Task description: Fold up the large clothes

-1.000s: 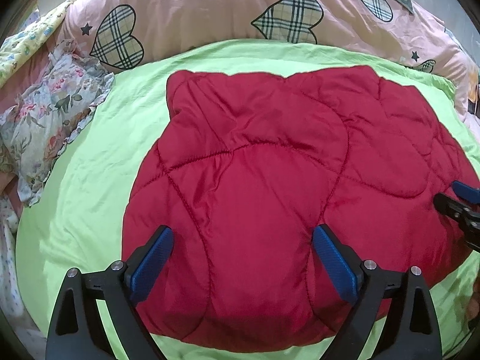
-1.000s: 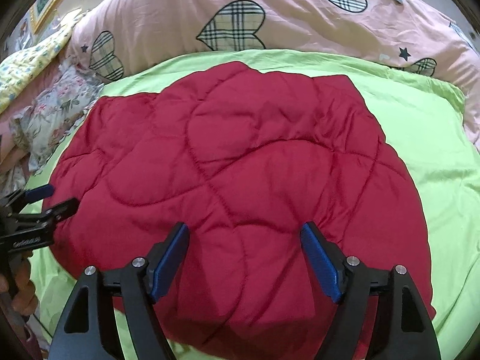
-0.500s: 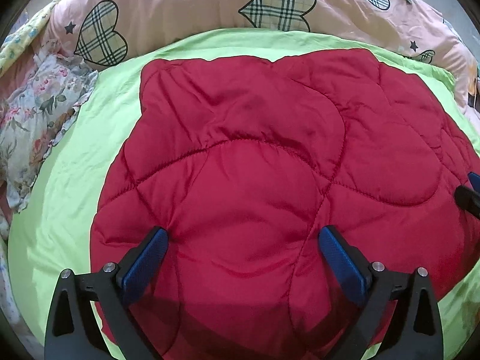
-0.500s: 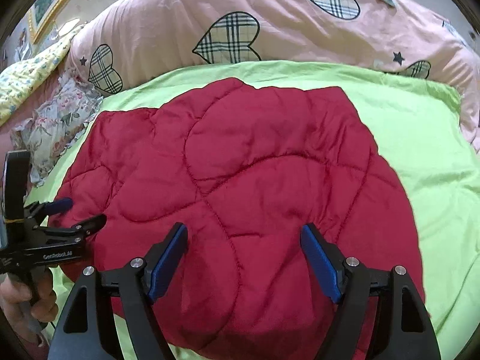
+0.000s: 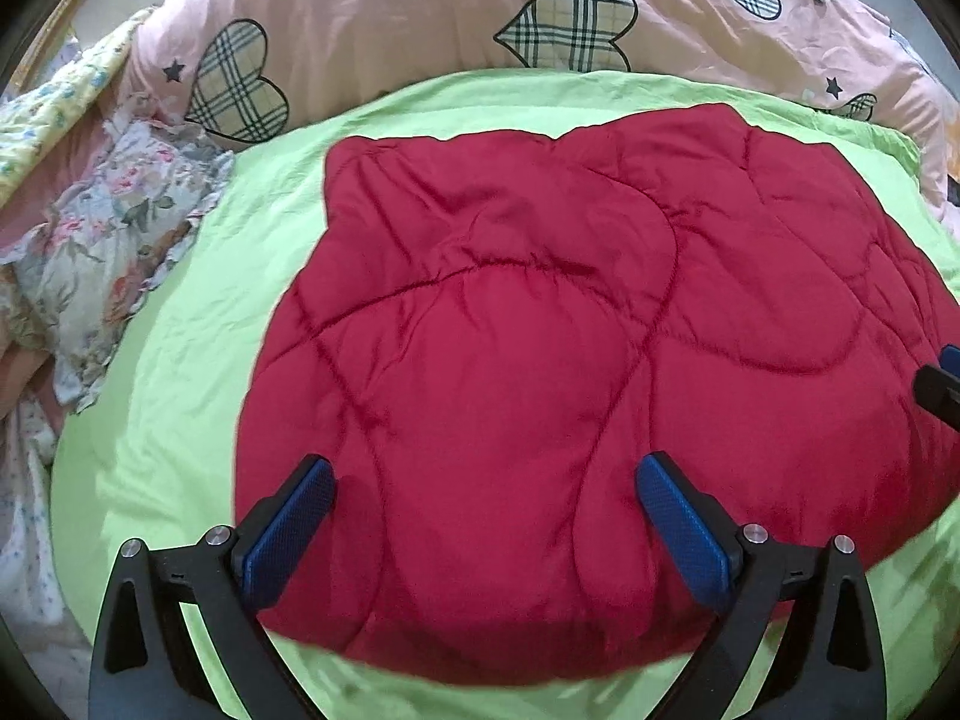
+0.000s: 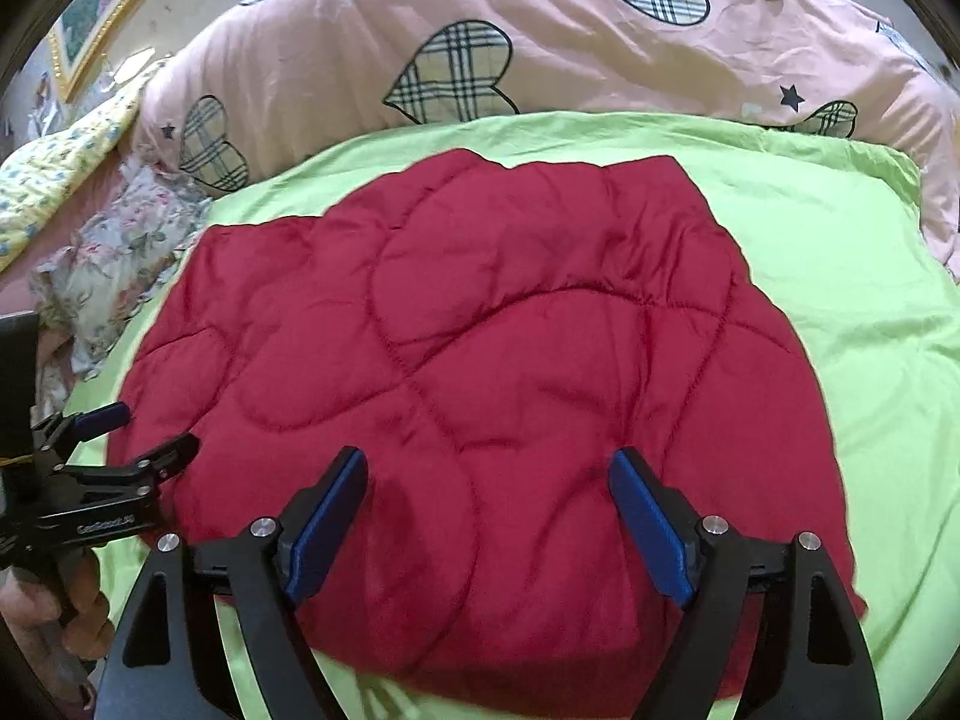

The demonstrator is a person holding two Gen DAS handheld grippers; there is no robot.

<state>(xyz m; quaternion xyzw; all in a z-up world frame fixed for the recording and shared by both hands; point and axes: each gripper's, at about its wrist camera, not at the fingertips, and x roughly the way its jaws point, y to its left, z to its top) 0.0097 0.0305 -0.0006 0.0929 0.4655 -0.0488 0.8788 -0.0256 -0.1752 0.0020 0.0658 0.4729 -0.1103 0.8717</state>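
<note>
A red quilted padded garment (image 5: 540,372) lies folded in a rounded block on the lime green sheet (image 5: 180,420); it also shows in the right wrist view (image 6: 480,372). My left gripper (image 5: 480,516) is open and empty, hovering over the garment's near edge. My right gripper (image 6: 486,510) is open and empty, also over the near edge. The left gripper shows at the left of the right wrist view (image 6: 138,432), open beside the garment's left edge. The right gripper's tip (image 5: 945,378) shows at the right edge of the left wrist view.
A pink duvet with plaid hearts (image 5: 480,12) is piled along the far side. A floral pillowcase (image 5: 108,252) lies at the left of the sheet. A framed picture (image 6: 90,18) hangs on the wall at far left.
Both grippers have pulled back and up from the garment, which now looks smaller in both views. Both stay open. The garment has not moved.
</note>
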